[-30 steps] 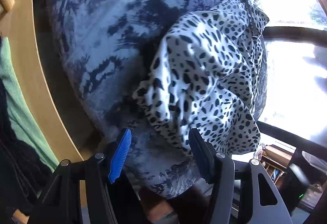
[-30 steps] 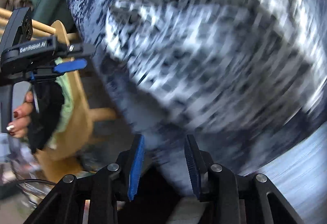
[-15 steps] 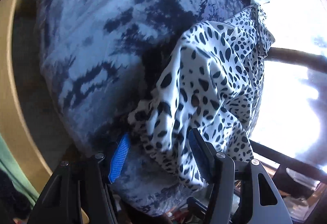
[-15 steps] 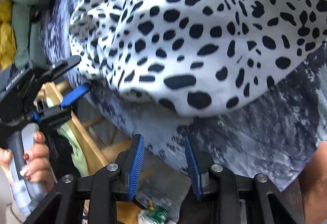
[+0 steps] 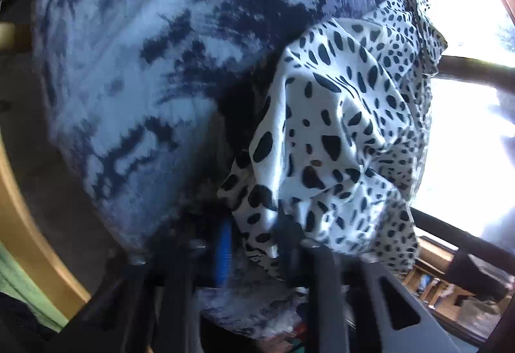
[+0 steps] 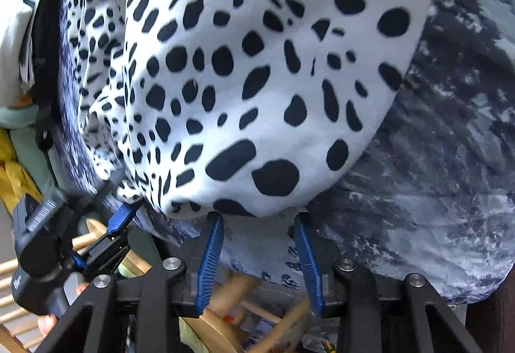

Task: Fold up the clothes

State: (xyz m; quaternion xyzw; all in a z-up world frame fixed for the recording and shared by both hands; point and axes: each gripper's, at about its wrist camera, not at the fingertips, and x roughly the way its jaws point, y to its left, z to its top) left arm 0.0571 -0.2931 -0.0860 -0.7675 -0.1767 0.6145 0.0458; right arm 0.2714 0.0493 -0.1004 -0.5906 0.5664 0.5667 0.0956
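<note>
Both wrist cameras sit very near, facing the spotted garment (image 5: 338, 134) from opposite ends; the right view also catches the left gripper (image 6: 122, 217).

Right gripper (image 6: 259, 248): jaws apart, rounded edge of spotted white garment (image 6: 244, 69) just above them, not clamped. Garment lies on blue-grey mottled cloth (image 6: 450, 159). Left gripper (image 6: 120, 219) at garment's lower-left corner; contact unclear. Wooden rack (image 6: 225, 320) below.
</note>
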